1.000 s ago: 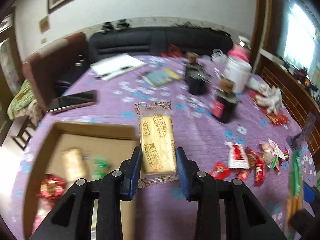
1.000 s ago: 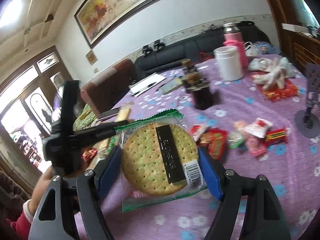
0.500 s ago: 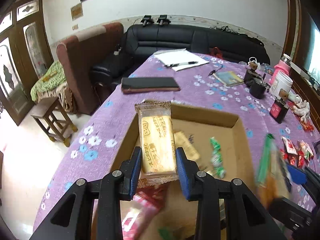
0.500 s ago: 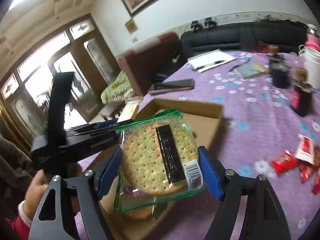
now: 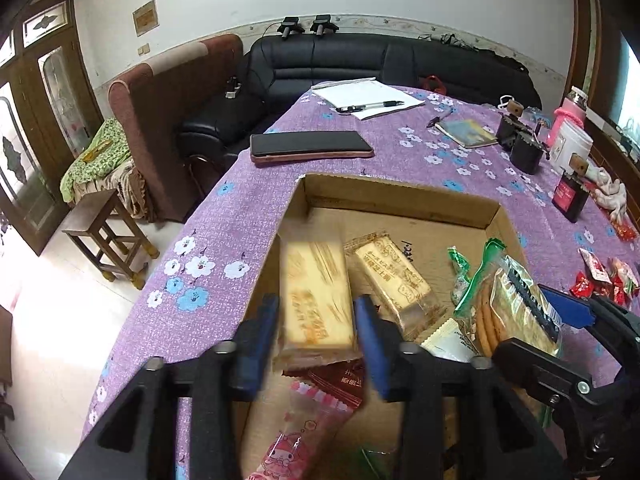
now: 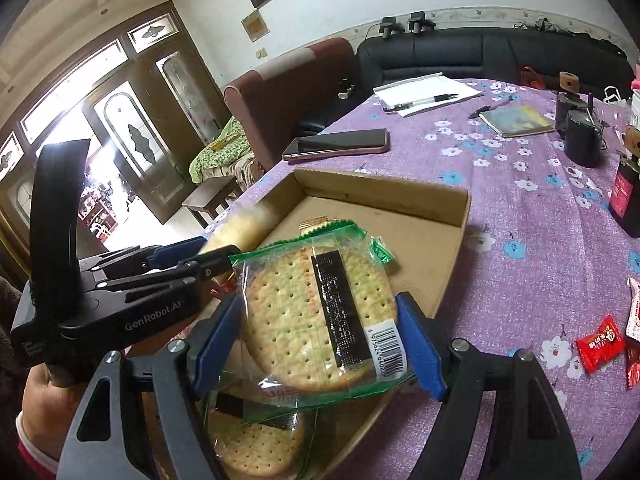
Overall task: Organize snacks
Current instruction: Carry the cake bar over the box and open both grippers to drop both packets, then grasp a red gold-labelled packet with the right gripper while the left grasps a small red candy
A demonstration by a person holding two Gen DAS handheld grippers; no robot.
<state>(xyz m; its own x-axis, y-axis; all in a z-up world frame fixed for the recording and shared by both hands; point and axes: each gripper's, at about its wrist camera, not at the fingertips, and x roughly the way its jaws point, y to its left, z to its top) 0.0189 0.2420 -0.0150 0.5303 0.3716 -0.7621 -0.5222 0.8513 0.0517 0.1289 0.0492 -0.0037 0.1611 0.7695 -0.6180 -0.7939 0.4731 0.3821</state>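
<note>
In my left wrist view, the yellow biscuit bar [image 5: 316, 296] between my jaws is smeared with motion blur, so its print is unreadable. My left gripper [image 5: 316, 334] has its jaws opening, and the pads stand just clear of the bar's sides, over the near left part of the cardboard box [image 5: 400, 200]. A second wrapped bar [image 5: 394, 276] lies in the box just to the right. A pink packet [image 5: 296, 436] lies below the bar, its near end cut off by the frame edge. The box sits on the purple-clothed counter [image 5: 240, 216], with a phone [image 5: 310, 146] beyond its far wall.

In my right wrist view, my right gripper [image 6: 320, 340] is clamped on the round cracker pack [image 6: 320, 316], its jaws wide on both edges, above the near part of the box. Another cracker pack [image 6: 256, 444] lies underneath, partly hidden. Red candies [image 6: 600, 344] lie on the counter, right.
</note>
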